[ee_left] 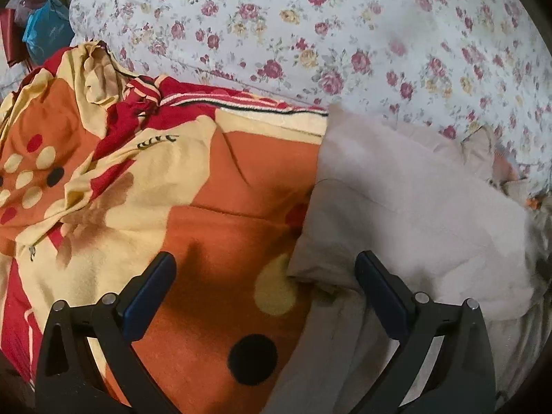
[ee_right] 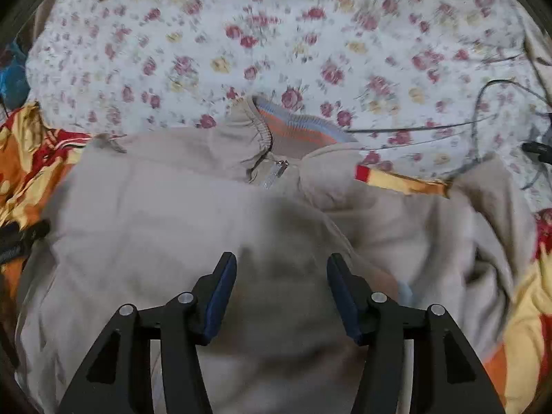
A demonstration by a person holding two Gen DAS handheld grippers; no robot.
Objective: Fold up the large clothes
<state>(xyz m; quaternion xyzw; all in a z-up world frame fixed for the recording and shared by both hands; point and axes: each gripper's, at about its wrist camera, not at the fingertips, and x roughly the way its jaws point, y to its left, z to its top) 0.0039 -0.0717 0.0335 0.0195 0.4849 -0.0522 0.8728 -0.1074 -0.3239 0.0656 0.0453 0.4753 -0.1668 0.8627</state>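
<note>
A large beige zip-up jacket lies spread on the bed, its striped knit collar and zipper pull at the far side. My right gripper is open and empty, hovering over the jacket's middle. In the left wrist view the jacket fills the right side. My left gripper is open and empty at the jacket's left edge, one finger over the orange blanket, the other over the beige cloth.
A floral bedsheet covers the far part of the bed. The orange, red and yellow blanket is bunched at the left and shows at the right. Thin cables lie at the far right. Blue bags stand off the bed's left.
</note>
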